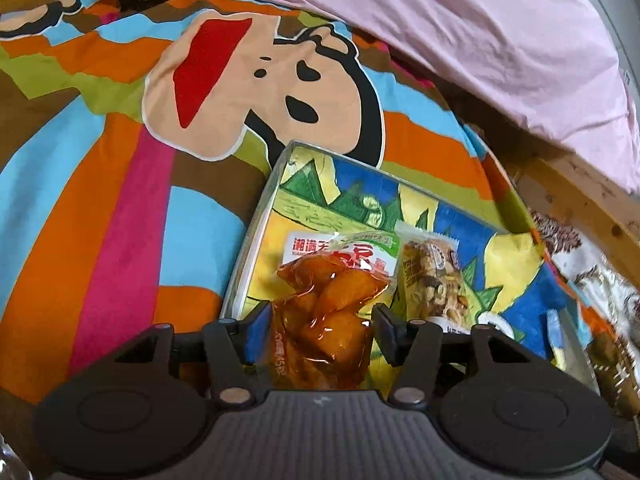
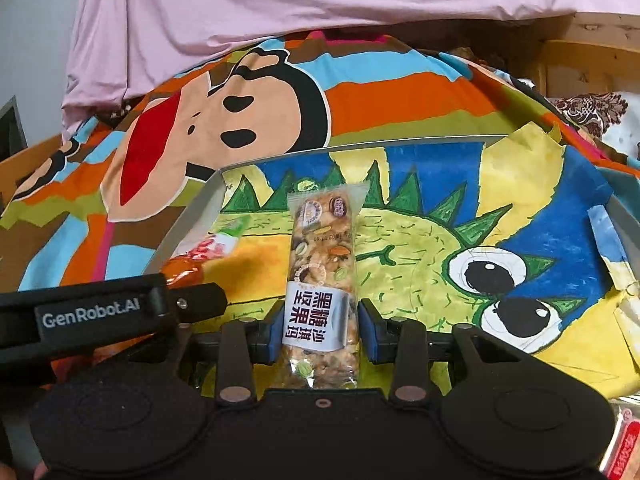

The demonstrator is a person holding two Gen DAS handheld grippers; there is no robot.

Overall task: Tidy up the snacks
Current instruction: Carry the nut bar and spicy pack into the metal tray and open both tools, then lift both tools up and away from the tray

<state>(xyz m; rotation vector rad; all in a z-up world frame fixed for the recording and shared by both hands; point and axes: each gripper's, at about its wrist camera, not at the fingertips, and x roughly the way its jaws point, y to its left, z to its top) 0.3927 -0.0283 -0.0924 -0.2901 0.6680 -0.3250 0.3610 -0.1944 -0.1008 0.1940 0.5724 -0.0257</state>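
Note:
A clear packet of orange snack pieces [image 1: 328, 304] lies lengthwise between the fingers of my left gripper [image 1: 322, 320], whose pads touch both of its sides. Its far end rests over a grey tray [image 1: 260, 216] lined with a painted dinosaur picture. Beside it on the right lies a nut bar [image 1: 432, 276]. In the right wrist view my right gripper [image 2: 322, 316] is shut on that nut bar [image 2: 322, 248], low over the tray [image 2: 188, 224]. One of the left gripper's fingers [image 2: 200, 300] shows at the left, with the orange packet [image 2: 186, 270] just beyond it.
The tray sits on a bright cartoon blanket [image 1: 120, 200]. A pink sheet [image 1: 480, 40] is heaped behind it, and a wooden frame [image 1: 580, 196] runs along the right. A red snack packet [image 2: 624, 452] peeks in at the bottom right corner.

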